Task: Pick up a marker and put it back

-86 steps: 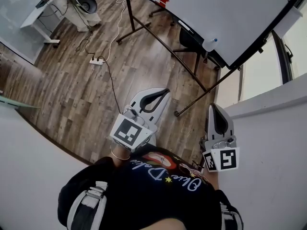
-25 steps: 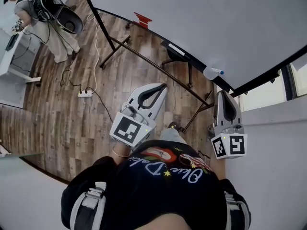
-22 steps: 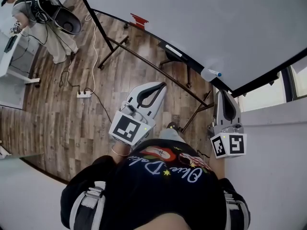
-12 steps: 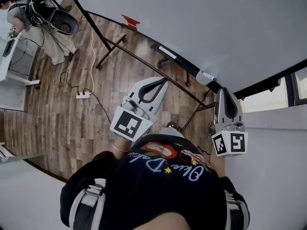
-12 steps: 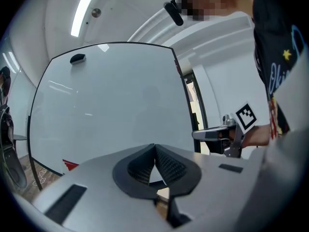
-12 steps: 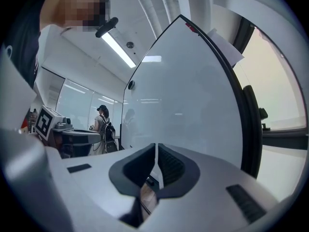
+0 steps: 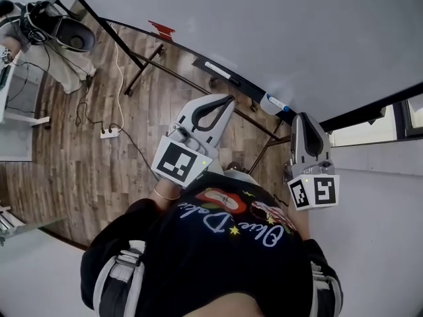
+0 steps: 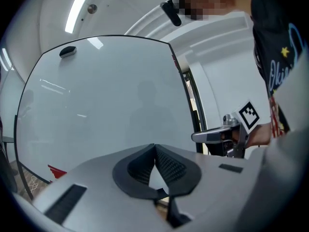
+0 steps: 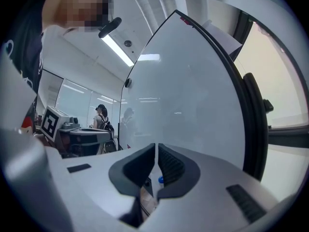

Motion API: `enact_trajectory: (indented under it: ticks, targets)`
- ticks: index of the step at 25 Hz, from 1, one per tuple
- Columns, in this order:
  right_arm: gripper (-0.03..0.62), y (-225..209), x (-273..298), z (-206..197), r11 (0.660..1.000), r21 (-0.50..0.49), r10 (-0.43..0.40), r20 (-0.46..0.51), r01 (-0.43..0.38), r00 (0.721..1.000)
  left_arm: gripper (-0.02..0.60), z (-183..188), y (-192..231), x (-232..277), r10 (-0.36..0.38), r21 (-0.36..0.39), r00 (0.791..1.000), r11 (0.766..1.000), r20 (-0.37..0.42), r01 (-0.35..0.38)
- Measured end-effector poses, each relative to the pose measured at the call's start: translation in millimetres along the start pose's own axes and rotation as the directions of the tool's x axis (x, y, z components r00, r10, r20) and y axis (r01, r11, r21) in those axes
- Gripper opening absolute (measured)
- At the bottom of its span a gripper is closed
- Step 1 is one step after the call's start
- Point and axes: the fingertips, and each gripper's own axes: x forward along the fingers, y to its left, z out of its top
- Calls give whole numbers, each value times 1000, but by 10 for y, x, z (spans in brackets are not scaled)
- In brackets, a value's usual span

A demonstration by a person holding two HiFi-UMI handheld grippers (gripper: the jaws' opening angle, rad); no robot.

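A large white whiteboard with a black frame [image 7: 264, 25] fills the upper right of the head view, standing on a black metal stand over a brown wood-plank floor [image 7: 86, 150]. A person in a black printed T-shirt [image 7: 218, 256] occupies the bottom of the frame, holding a grey two-jaw tool in each hand and pointing both at the board.

The left gripper [image 7: 228, 100] sits at centre frame with its jaws together, the tips meeting and nothing between them. The right gripper [image 7: 301, 117], at right of centre, also has its jaws together and holds nothing, with only a thin slit showing between the ribbed pads.

A narrow black tray [image 7: 238, 84] runs along the board's lower edge. On it lies the white marker with a blue cap [image 7: 274, 103], between the two gripper tips and just up and left of the right one, touching neither. In the right gripper view the blue cap shows low through the slit between the jaws.
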Motion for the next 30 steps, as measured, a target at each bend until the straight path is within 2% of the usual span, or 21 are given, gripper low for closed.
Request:
enact_trajectory:
  ticks: [10,16,21,30]
  targets:
    - [46,-15,177,-124,998,2,-70,-52,70,996,3,80,185,193,-78,2,997,997,5,78]
    - [84,-39,269,-341,995,-5,-98,-124,98,987,3,16,203,261,-112,-8,994,994,-5,112]
    - [112,-73,336,-565,994,-12,-113,-160,112,981,3,0,231,247,-120,-9,993,993,-15,120]
    - [114,-134,440,-782,991,-15,-130,-224,130,966,3,-46,303,189,-102,-5,994,995,-38,102]
